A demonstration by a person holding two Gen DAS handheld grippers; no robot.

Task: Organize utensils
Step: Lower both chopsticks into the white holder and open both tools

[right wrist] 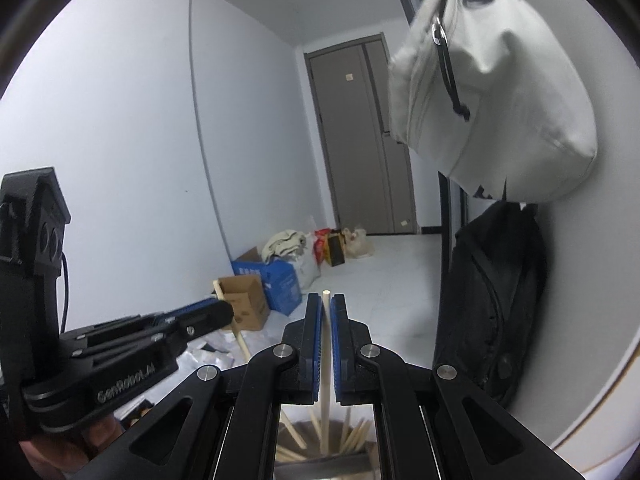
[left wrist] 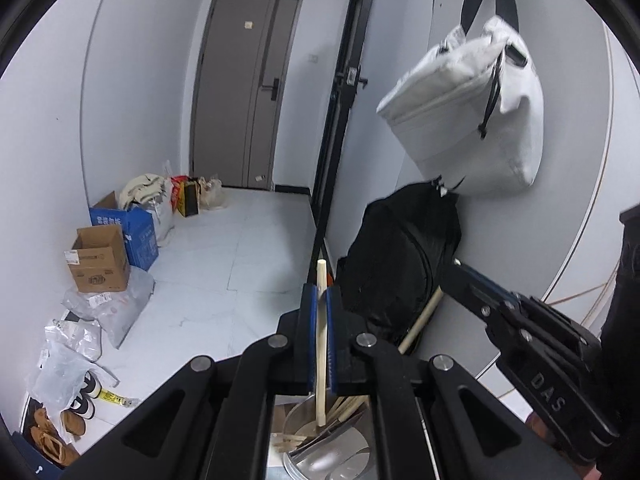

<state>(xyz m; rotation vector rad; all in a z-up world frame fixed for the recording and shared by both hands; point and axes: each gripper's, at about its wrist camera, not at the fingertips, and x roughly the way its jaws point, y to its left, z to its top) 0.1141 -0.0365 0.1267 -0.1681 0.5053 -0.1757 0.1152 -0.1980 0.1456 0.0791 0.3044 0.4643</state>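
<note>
In the left wrist view my left gripper (left wrist: 320, 292) is shut on a pale wooden stick (left wrist: 321, 360) that stands nearly upright. Its lower end reaches down to a round metal container (left wrist: 292, 460) holding several wooden sticks and metal utensils. My right gripper (left wrist: 466, 276) comes in from the right, shut on another wooden stick (left wrist: 424, 316). In the right wrist view the right gripper (right wrist: 326, 300) pinches its upright stick (right wrist: 326, 360) above the container (right wrist: 340, 465). At the left of that view, the left gripper (right wrist: 222, 312) holds its slanting stick (right wrist: 241, 340).
A white bag (left wrist: 472, 108) hangs on the right wall above a black backpack (left wrist: 400, 264). Cardboard boxes (left wrist: 100, 260), plastic bags (left wrist: 116, 308) and shoes (left wrist: 72, 420) line the left wall. A grey door (left wrist: 244, 92) closes the far end of the tiled hallway.
</note>
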